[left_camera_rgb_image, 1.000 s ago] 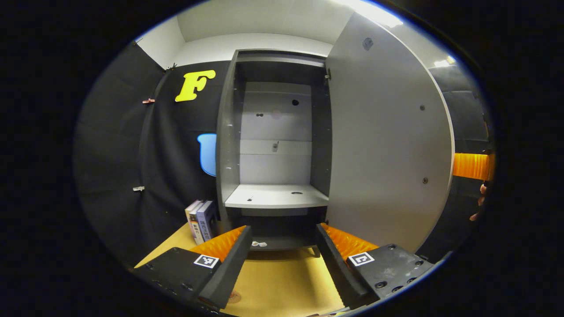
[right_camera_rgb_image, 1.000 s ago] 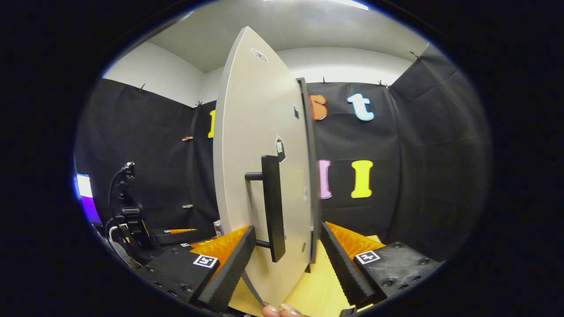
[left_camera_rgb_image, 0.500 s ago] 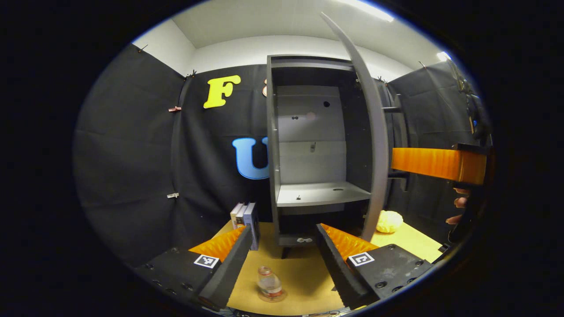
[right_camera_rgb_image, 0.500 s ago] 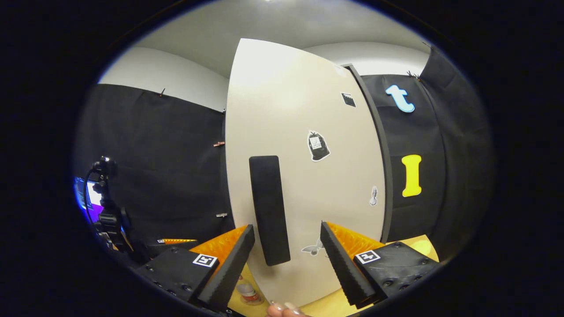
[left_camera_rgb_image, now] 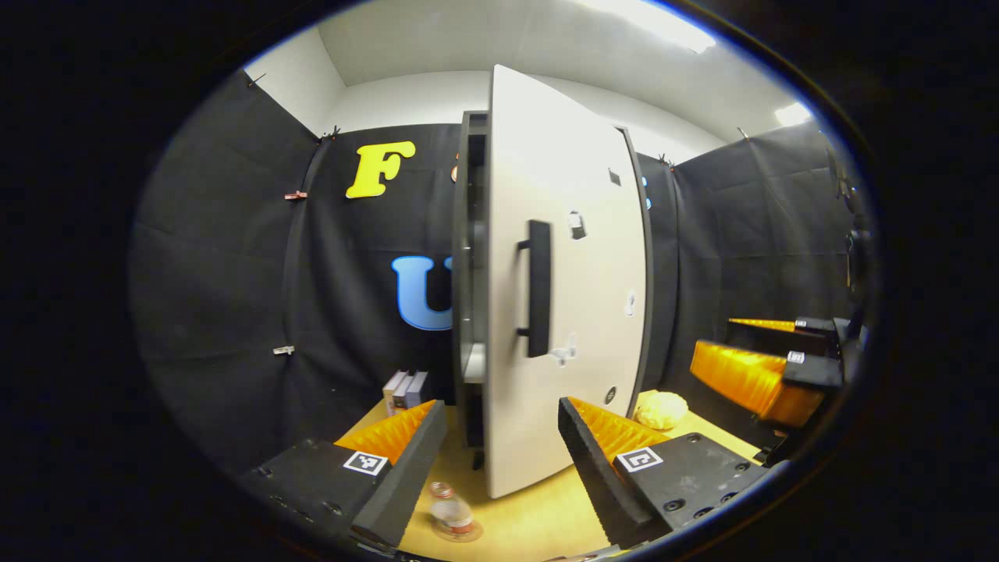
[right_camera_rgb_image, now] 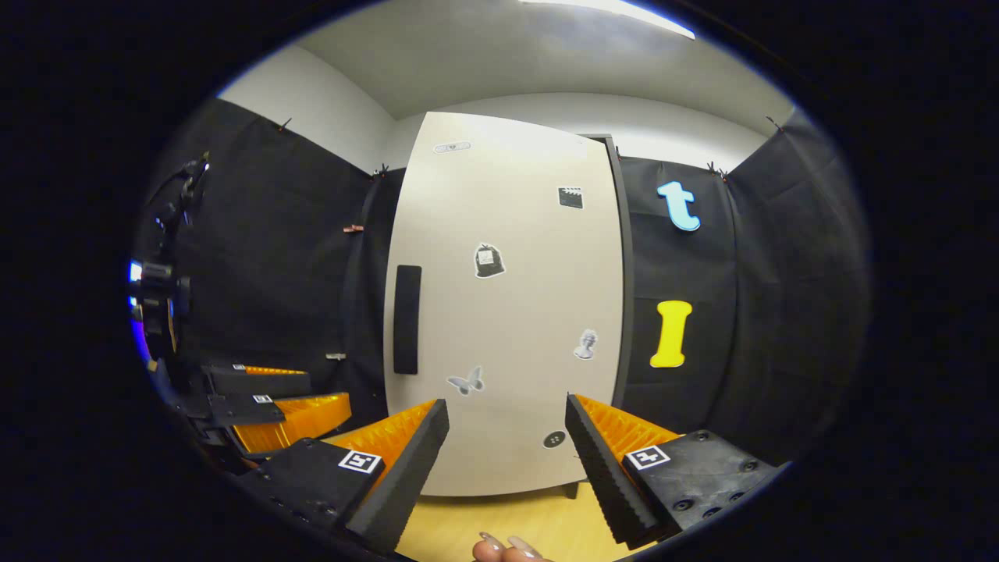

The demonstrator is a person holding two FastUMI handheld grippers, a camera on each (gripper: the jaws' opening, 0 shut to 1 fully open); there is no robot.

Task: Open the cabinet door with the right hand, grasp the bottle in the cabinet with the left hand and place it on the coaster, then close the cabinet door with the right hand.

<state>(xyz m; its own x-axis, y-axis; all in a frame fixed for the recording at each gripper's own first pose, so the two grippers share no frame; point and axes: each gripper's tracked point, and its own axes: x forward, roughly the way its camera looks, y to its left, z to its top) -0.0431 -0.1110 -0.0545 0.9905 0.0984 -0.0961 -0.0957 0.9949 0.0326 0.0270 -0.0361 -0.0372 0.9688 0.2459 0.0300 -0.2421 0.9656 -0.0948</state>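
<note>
The small clear bottle [left_camera_rgb_image: 450, 513] stands upright on a round coaster [left_camera_rgb_image: 471, 535] on the wooden table, just in front of my left gripper [left_camera_rgb_image: 499, 437], which is open and empty. The cabinet's white door [left_camera_rgb_image: 562, 312] with its black handle [left_camera_rgb_image: 537, 289] stands slightly ajar, leaving a narrow gap at its left edge. In the right gripper view the door [right_camera_rgb_image: 507, 312] faces me and looks nearly flush, with the handle [right_camera_rgb_image: 407, 318] to the left. My right gripper [right_camera_rgb_image: 507, 425] is open, a short way back from the door and touching nothing.
Several books [left_camera_rgb_image: 404, 388] stand left of the cabinet and a yellow lump [left_camera_rgb_image: 661, 408] lies to its right. The right gripper [left_camera_rgb_image: 753, 375] shows at the right edge of the left gripper view, the left gripper [right_camera_rgb_image: 285, 412] low left in the right gripper view. A fingertip [right_camera_rgb_image: 499, 548] shows below.
The door has swung from wide open to almost closed. My right gripper has let the handle pass and drawn back. The left gripper has pulled back, so the bottle on the coaster shows.
</note>
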